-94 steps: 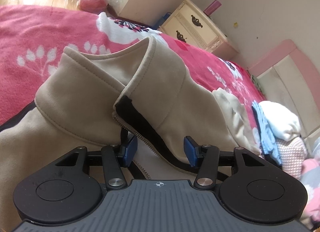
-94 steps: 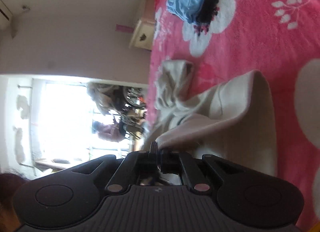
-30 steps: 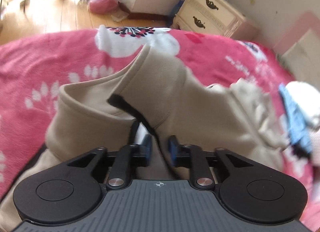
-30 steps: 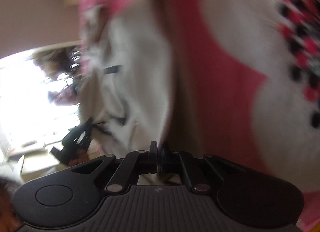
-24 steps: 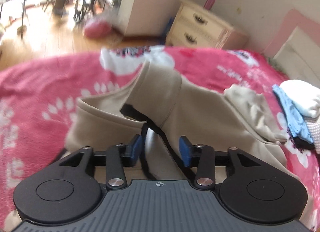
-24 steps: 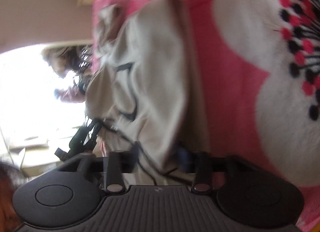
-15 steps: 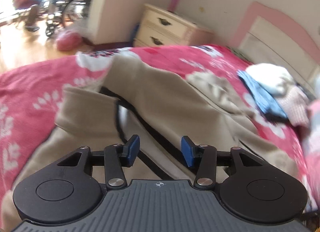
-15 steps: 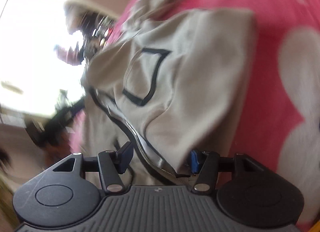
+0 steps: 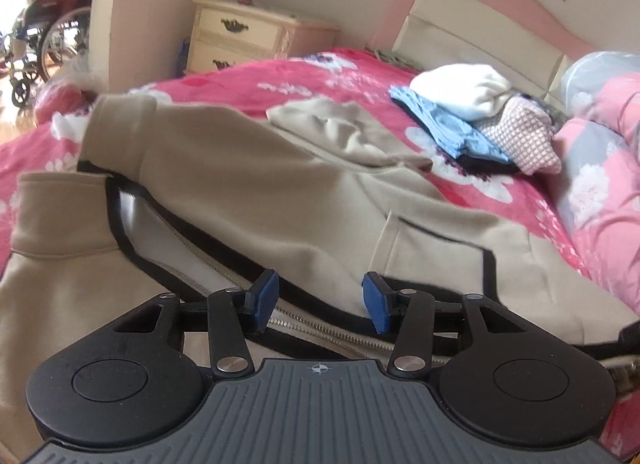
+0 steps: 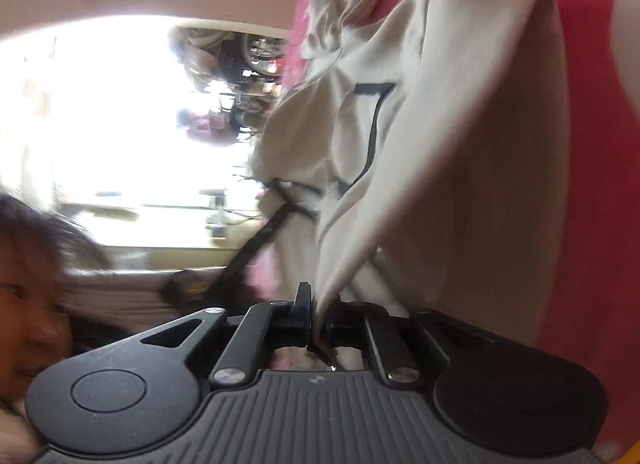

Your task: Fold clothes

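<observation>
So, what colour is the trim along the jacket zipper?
Black, against the beige jacket; clearest in the left wrist view.

Black tongs [image 9: 320, 300], blue pads [image 9: 264, 296]

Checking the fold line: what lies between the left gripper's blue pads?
In the left wrist view, the beige jacket's black-trimmed zipper edge runs between the open left gripper's pads.

Daylit and fisheye-bent at the edges, blown-out white glare left of the motion-blurred beige jacket [image 10: 460, 136].
</observation>
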